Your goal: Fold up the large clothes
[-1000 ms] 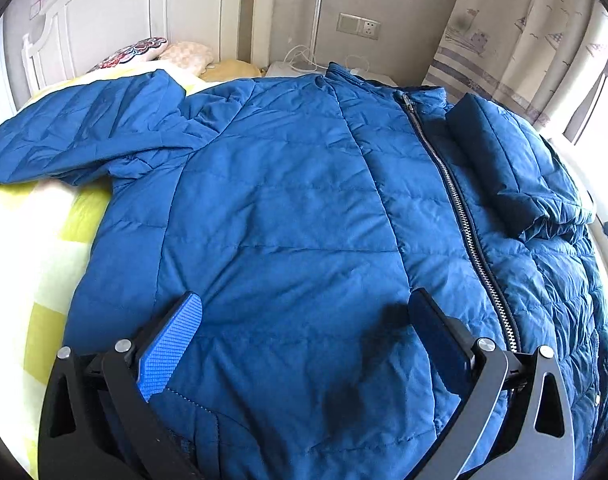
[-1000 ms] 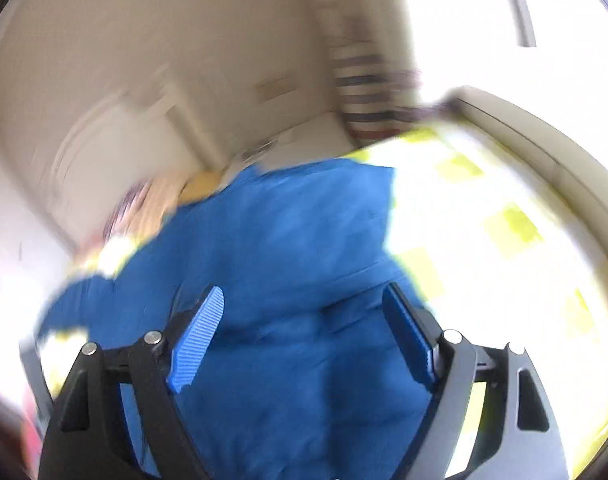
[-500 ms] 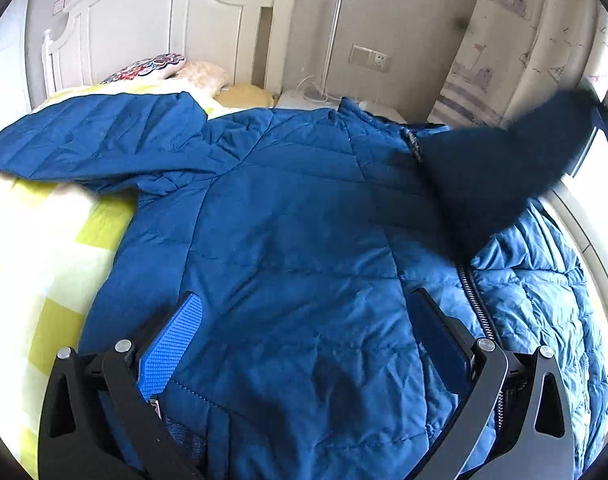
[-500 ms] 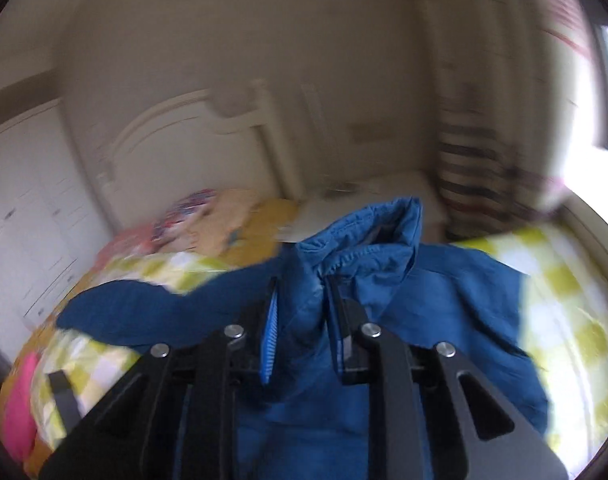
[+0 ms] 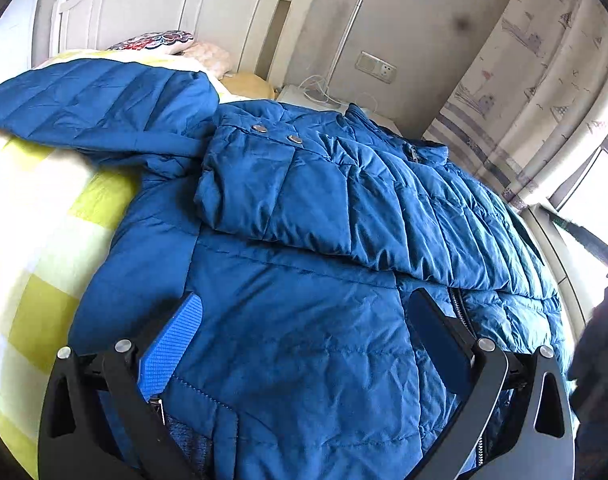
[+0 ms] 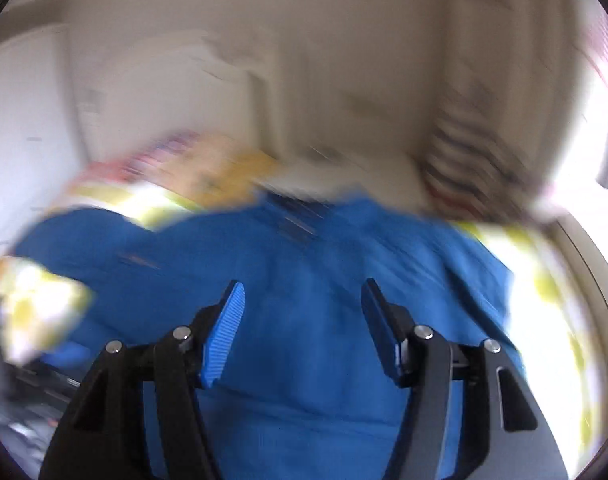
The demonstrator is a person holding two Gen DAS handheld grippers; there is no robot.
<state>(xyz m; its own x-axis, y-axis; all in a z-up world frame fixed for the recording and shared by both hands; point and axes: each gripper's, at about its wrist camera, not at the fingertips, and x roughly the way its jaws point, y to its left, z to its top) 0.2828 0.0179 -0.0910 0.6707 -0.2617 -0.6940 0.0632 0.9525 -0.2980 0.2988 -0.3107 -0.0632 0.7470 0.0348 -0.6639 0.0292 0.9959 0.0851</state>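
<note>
Tongs first: the left gripper (image 5: 304, 336) hangs low over the hem of a blue quilted puffer jacket (image 5: 304, 360) with its jaws spread wide and nothing pinched, while the right gripper (image 6: 301, 320), seen through heavy blur, has jaws opening with only air between them above the same jacket (image 6: 304, 380). The jacket lies flat on a yellow-and-white checked bedspread (image 5: 35, 240), one sleeve (image 5: 344, 200) folded across its chest, the other stretched toward a white panelled headboard (image 5: 163, 12).
</note>
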